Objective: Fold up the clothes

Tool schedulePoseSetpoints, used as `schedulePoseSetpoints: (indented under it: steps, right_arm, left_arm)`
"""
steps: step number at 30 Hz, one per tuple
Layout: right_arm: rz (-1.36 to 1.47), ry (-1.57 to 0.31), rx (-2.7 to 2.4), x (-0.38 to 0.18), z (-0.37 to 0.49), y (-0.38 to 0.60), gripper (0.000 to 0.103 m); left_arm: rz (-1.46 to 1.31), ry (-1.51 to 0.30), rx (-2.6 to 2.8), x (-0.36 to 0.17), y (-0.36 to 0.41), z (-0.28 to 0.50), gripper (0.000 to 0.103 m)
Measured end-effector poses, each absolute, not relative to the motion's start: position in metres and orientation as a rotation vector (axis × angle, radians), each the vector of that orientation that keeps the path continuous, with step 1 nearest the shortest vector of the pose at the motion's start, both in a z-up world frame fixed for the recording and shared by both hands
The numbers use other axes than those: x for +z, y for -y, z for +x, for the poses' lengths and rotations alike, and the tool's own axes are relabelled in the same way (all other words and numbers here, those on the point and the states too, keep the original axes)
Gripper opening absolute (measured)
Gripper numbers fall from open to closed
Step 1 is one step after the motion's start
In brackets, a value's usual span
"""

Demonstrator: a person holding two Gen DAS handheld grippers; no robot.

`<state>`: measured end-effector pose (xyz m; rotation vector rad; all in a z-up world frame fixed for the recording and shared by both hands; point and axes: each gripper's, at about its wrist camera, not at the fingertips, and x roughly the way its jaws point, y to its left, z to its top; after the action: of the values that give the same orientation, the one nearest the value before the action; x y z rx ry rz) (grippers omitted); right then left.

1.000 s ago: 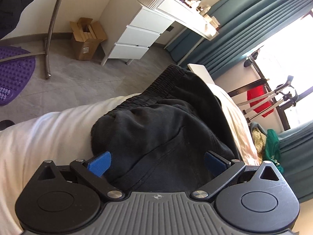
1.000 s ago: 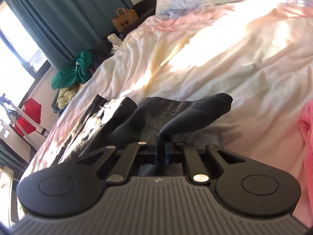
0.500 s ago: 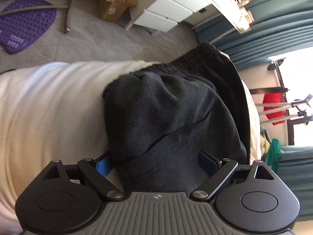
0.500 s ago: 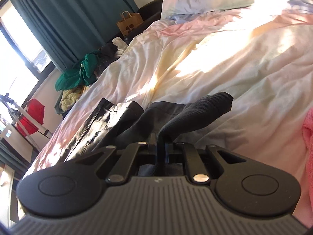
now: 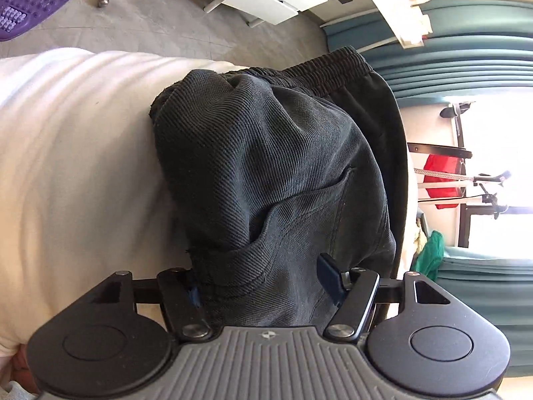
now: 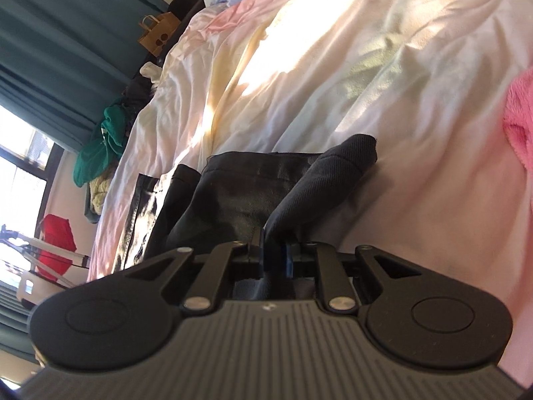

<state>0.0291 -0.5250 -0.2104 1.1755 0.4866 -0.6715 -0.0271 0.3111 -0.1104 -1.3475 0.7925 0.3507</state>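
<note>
Dark shorts (image 5: 273, 173) lie bunched on the bed (image 5: 76, 153), elastic waistband at the far edge. Left gripper (image 5: 263, 283): jaws wide, straddling a fabric fold, not yet pinching. Right gripper (image 6: 273, 256): jaws narrow, clamped on a raised corner of the shorts (image 6: 319, 186). Judged partway: one layer doubled over, folds loose, nothing flattened or squared.

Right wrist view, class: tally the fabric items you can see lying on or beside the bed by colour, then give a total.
Black: 1, the black shorts, pinched in the right gripper
Pink: 1, the pink fluffy item
Green: 1, the green garment
Red: 1, the red garment
Total: 4
</note>
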Motion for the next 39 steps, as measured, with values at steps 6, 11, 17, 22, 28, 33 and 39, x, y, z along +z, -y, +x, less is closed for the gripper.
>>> schedulePoseSetpoints:
  steps: [6,11,17,22,28,33,39]
  right_arm:
    - [1.275,-0.46,-0.679,-0.218,0.016,0.532,0.028]
    - [1.387,-0.421,-0.631,-0.233,0.011,0.539,0.054]
    - [1.398,-0.417,-0.644,-0.239,0.017,0.538,0.053]
    - [1.28,-0.431,-0.638,-0.231,0.021,0.533,0.018]
    - [1.261,-0.39,-0.64,-0.227,0.017,0.531,0.01]
    - [1.251,-0.367,-0.636,-0.224,0.014,0.528,0.01]
    - [1.203,-0.341,-0.623,-0.216,0.01,0.524,0.009]
  left_arm:
    - [-1.357,-0.797,0.354,-0.112,-0.311,-0.033,0.072]
    - [-1.374,-0.806,0.37,-0.116,-0.317,-0.035,0.073]
    - [-1.409,-0.821,0.36,-0.123,-0.319,-0.032,0.072]
    - [-1.453,-0.807,0.353,-0.126,-0.32,-0.035,0.054]
    - [-1.451,-0.834,0.349,-0.127,-0.319,-0.033,0.043]
    - [-1.426,-0.834,0.352,-0.124,-0.316,-0.031,0.027]
    - [-1.386,-0.768,0.335,-0.103,-0.309,-0.043,0.008]
